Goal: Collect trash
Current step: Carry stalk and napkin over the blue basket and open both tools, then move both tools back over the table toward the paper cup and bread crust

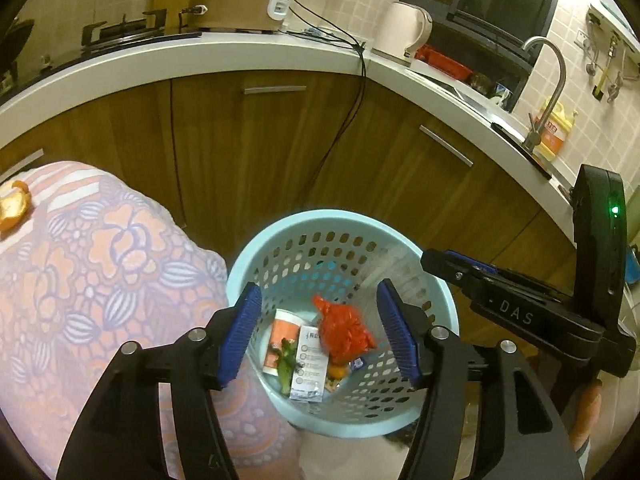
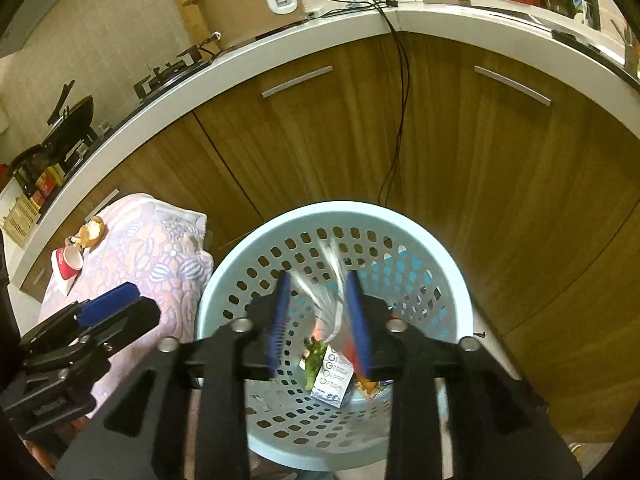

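A light blue perforated trash basket [image 1: 444, 296] stands on the floor beside a cloth-covered table [image 1: 80, 264]. It holds a red plastic bag [image 1: 344, 330], a white leaflet [image 1: 310, 364], an orange-white packet [image 1: 282, 334] and green scraps [image 1: 286, 362]. My left gripper [image 1: 320, 336] is open and empty above the basket. My right gripper [image 2: 318, 320] is open over the basket [image 2: 456, 280]; a clear plastic bag [image 2: 332, 292], blurred, hangs between its fingers. The right gripper also shows in the left wrist view [image 1: 460, 268].
An orange peel [image 1: 16, 208] lies on the floral cloth, seen also in the right wrist view [image 2: 92, 232] next to a red cup [image 2: 68, 260]. Wooden cabinets [image 2: 360, 128] and a white counter with a cooker [image 2: 248, 4], kettle [image 1: 406, 32] and tap [image 1: 552, 80] stand behind. A black cable [image 2: 402, 112] hangs down.
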Tool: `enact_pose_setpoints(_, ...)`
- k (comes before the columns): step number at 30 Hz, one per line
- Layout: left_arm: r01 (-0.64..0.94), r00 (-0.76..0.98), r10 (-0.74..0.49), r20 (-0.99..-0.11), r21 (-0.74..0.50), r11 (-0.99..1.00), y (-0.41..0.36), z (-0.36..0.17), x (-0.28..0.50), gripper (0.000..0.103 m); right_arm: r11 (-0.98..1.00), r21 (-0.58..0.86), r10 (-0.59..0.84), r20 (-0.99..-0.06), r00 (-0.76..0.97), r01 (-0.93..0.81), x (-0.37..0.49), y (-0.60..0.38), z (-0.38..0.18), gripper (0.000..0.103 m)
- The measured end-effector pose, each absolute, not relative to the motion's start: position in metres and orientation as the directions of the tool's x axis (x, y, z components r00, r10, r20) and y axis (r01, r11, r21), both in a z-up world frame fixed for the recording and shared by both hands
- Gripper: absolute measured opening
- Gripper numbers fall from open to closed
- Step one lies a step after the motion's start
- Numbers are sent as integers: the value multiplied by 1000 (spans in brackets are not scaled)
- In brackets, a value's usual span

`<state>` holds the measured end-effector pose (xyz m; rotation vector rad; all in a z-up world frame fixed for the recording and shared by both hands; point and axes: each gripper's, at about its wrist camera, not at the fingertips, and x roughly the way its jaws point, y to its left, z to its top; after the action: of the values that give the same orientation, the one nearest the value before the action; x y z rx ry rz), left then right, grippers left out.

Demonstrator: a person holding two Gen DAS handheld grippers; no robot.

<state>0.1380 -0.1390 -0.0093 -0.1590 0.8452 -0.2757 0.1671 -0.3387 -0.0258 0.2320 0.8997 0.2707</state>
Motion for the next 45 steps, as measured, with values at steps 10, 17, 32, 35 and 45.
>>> enact_pose_setpoints(10,141,664,-282,-693,-254,957,-117,-1,126,58,937,305,344,-715,608,-172,162,-322,-14,47)
enact_pose_setpoints(17,66,707,-230,-668,-261,963,-79,11,113,58,924,292,383,-705,596,-248,159,-283,-4,47)
enact_pose_setpoints(32,-306,759,155,-633,-136,942,42,31,84,66,864,267,482,-683,548,-427,157,-159,8,47)
enact_pose_setpoints(35,-387,732,231,-641,-112,915,67,26,84,66,856,257,489,-686,539,-449,160,-134,5,47)
enact_pose_setpoints(45,-570,599,425,-678,11,821,123,-2,123,66,835,203,484,-711,510,-511,173,-63,-20,53)
